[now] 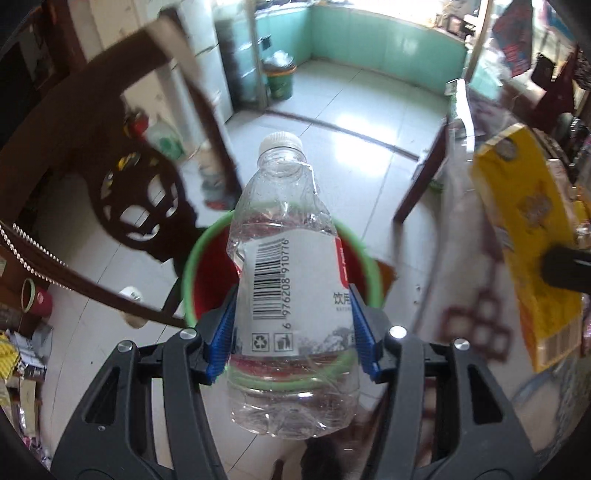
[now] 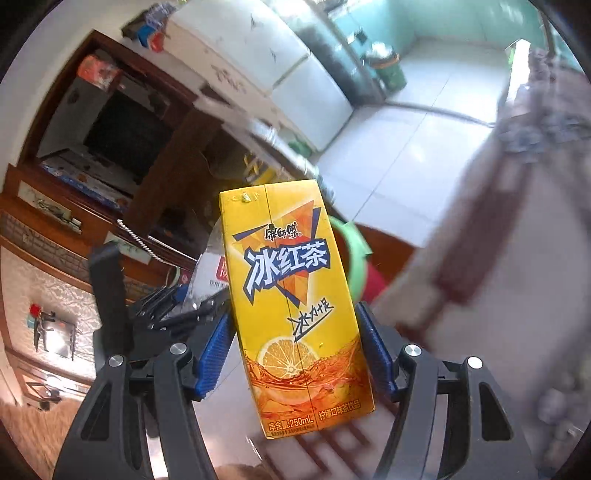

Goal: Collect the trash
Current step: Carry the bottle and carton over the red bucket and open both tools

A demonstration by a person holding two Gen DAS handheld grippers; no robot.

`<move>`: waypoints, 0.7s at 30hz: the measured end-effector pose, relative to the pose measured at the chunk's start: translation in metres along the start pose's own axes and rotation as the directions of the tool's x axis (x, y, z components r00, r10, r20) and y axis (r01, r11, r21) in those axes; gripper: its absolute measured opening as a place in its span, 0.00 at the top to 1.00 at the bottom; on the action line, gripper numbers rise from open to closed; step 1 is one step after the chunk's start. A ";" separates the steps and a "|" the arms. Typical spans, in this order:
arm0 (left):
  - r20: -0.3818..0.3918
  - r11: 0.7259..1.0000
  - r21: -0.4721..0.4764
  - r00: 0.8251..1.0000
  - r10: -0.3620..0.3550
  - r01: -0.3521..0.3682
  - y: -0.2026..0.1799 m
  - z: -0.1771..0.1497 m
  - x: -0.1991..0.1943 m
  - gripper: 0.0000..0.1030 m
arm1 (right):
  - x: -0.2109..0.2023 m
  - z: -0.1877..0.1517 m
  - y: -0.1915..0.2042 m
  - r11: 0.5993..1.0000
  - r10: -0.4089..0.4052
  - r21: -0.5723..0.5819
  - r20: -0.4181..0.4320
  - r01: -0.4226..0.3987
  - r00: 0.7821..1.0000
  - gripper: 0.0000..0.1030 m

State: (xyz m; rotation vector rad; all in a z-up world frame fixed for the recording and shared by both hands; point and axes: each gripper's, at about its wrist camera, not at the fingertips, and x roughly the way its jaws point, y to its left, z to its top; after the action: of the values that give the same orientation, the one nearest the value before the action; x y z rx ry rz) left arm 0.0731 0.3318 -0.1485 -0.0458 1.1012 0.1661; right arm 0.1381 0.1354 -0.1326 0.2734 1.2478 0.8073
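Daylight from far window (image 1: pixel 424 14), blown out; glare patch on floor (image 1: pixel 354 155). Heavy fisheye bending, black corners. Motion blur on right-side surface (image 2: pixel 498 258) and chair (image 1: pixel 122 147); held bottle (image 1: pixel 291 288) and carton (image 2: pixel 295 314) sharp.

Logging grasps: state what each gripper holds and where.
Left gripper: clear plastic bottle, clamped at its labelled lower body. Right gripper: yellow iced-tea carton, lower sides.
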 end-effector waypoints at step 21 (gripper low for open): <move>0.069 0.994 0.089 0.995 -0.073 0.067 0.016 0.015 0.012 0.14 | -0.059 -0.013 -0.005 0.956 -0.285 0.120 0.190 0.266 0.940 0.25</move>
State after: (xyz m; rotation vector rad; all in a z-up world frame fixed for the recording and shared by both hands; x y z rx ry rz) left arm 0.0896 0.3508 -0.1515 -0.0003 1.0321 0.0565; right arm 0.1227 0.0889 -0.0967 0.2427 1.0995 0.4672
